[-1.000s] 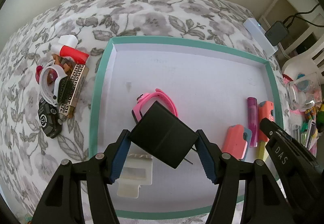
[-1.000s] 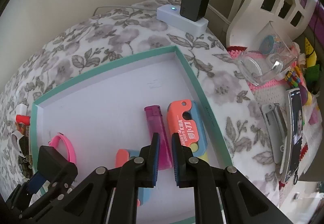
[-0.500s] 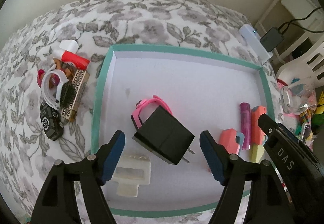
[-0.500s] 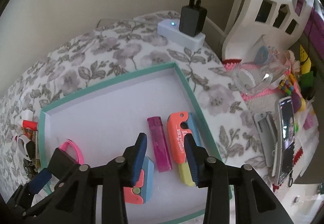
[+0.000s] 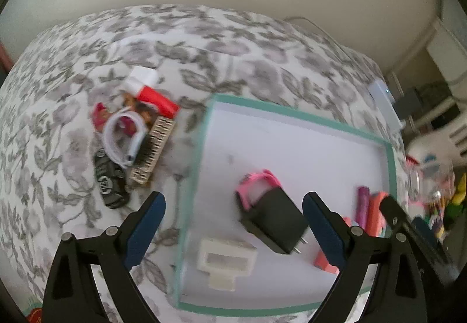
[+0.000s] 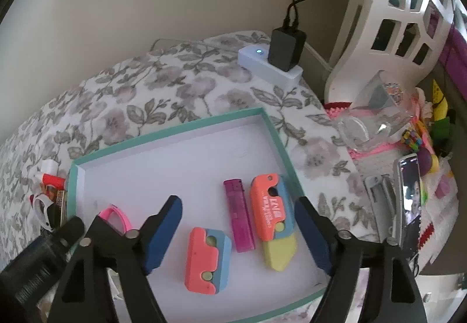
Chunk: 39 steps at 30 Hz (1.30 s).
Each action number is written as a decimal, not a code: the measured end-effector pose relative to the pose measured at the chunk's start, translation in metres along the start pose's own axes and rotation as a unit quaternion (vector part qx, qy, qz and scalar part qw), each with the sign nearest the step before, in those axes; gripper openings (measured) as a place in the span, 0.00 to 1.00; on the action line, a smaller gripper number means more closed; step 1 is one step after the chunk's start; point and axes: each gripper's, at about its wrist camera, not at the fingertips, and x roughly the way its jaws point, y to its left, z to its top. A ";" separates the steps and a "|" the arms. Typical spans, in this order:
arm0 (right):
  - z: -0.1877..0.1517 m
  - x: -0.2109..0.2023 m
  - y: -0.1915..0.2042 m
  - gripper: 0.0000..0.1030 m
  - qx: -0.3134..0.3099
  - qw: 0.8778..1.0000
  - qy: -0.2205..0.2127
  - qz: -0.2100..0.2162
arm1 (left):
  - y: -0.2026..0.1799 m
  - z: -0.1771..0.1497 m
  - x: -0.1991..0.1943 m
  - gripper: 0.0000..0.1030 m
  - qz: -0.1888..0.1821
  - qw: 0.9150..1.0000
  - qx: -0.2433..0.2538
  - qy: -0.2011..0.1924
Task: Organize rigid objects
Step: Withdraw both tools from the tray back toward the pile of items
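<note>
A teal-rimmed white tray [image 5: 201,148] [image 6: 277,133] lies on a floral cloth. In it are a black plug charger [image 5: 277,223], a pink band [image 5: 256,180] [image 6: 116,213], a white clip [image 5: 224,258], a purple lighter [image 6: 238,218], an orange-blue block [image 6: 207,258] and an orange-yellow toy knife [image 6: 273,215]. My left gripper [image 5: 233,223] is open and empty above the tray's left edge. My right gripper [image 6: 238,238] is open and empty above the lighter and blocks. A heap of small objects [image 5: 134,145] lies left of the tray.
A white power strip with a black adapter [image 6: 280,60] sits behind the tray. To the right are a clear cup [image 6: 373,118], a phone [image 6: 408,194], a stapler [image 6: 379,200], toys and a white chair [image 6: 394,16]. A wall runs behind.
My left gripper opened, let the black charger down into the tray and swung left. My right gripper opened wide and drew back a little.
</note>
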 end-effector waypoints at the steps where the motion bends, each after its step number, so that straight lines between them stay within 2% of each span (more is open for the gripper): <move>1: -0.001 0.000 0.001 0.84 -0.003 1.000 0.000 0.001 | 0.005 0.002 -0.001 0.94 0.003 1.000 -0.007 -0.002; 6: -0.003 -0.001 0.014 1.00 -0.023 1.000 -0.003 0.010 | 0.030 0.009 -0.002 0.95 0.021 0.999 -0.038 -0.003; 10: -0.007 -0.002 0.025 1.00 -0.035 0.999 -0.004 0.025 | 0.051 0.014 -0.003 0.95 0.024 0.998 -0.060 -0.001; 15: -0.010 -0.003 0.042 1.00 -0.053 0.998 -0.002 0.037 | 0.077 0.020 -0.010 0.96 0.056 0.996 -0.069 -0.009; 19: -0.014 -0.007 0.064 1.00 -0.073 0.995 -0.003 0.063 | 0.106 0.027 -0.019 0.96 0.087 0.992 -0.086 -0.022; 23: -0.020 -0.013 0.096 1.00 -0.102 0.990 -0.003 0.098 | 0.137 0.033 -0.029 0.96 0.134 0.985 -0.100 -0.033; 25: -0.024 -0.015 0.111 1.00 -0.116 0.987 -0.001 0.111 | 0.153 0.035 -0.032 0.96 0.163 0.980 -0.106 -0.032; 28: -0.032 -0.016 0.134 1.00 -0.141 0.982 0.003 0.129 | 0.172 0.035 -0.033 0.96 0.185 0.976 -0.115 -0.024; 35: -0.041 -0.018 0.165 1.00 -0.159 0.974 0.011 0.159 | 0.208 0.032 -0.027 0.96 0.210 0.968 -0.141 -0.003; 39: -0.044 -0.016 0.180 1.00 -0.164 0.972 0.017 0.169 | 0.221 0.033 -0.022 0.96 0.212 0.966 -0.147 0.004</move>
